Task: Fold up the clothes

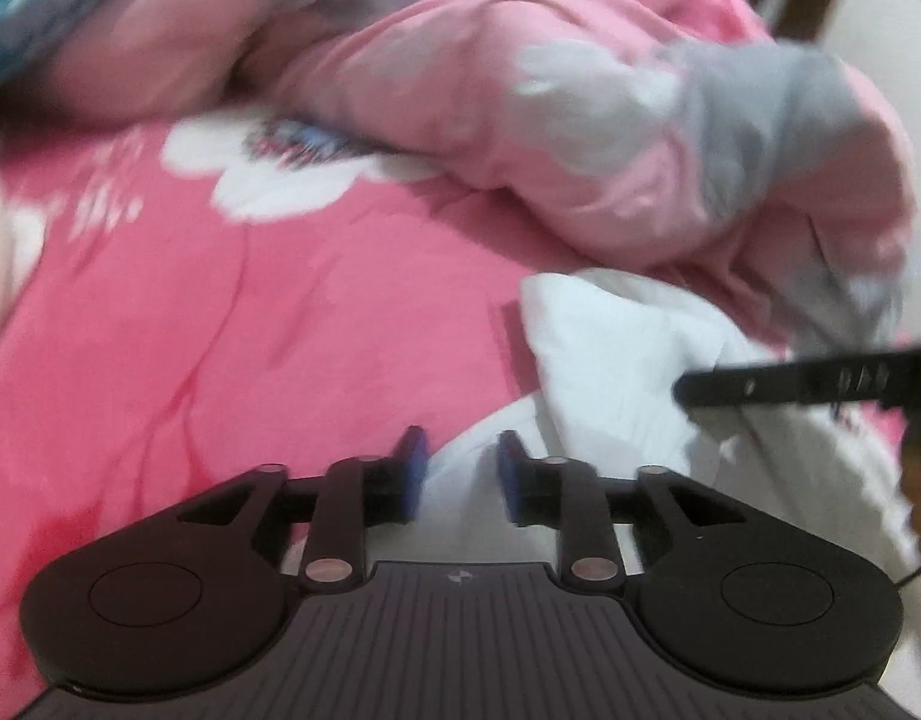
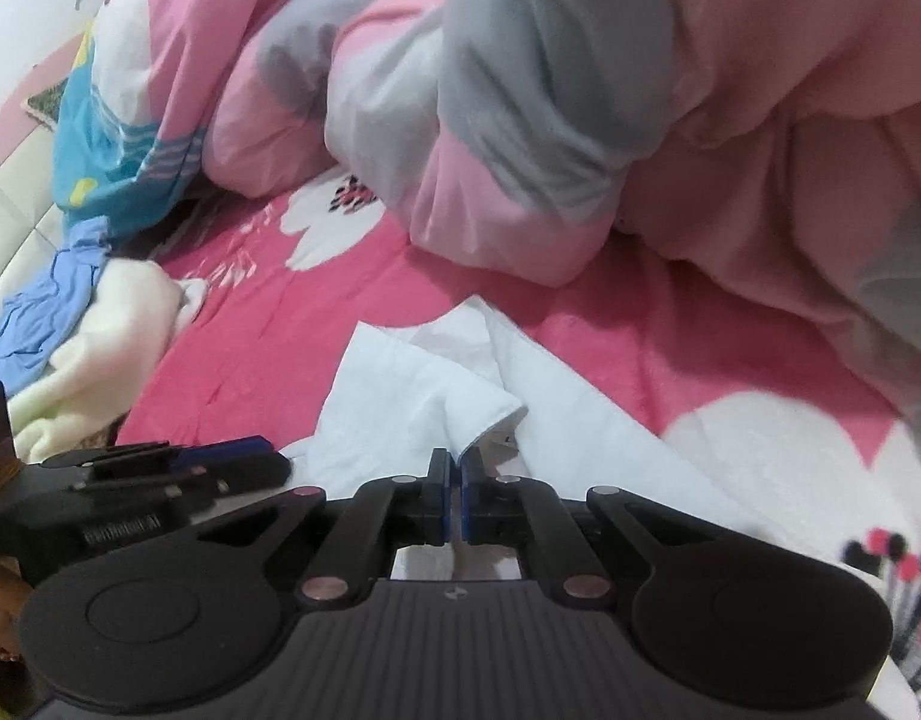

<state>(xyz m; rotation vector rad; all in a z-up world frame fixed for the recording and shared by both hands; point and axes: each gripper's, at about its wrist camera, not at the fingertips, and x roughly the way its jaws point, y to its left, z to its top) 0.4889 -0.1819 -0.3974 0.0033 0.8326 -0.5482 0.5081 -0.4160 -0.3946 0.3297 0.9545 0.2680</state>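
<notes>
Left gripper point(image 1: 463, 468) jaws parted over the white garment point(image 1: 604, 348), right gripper point(image 2: 458, 495) beside it, jaws pinched together on its fold

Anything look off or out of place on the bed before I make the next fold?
Nothing damaged or spilled. The white garment lies rumpled on the pink floral sheet, one flap doubled over. The right gripper is pinched on its edge; the left gripper is open over it. A bunched pink and grey quilt crowds the far side.
</notes>
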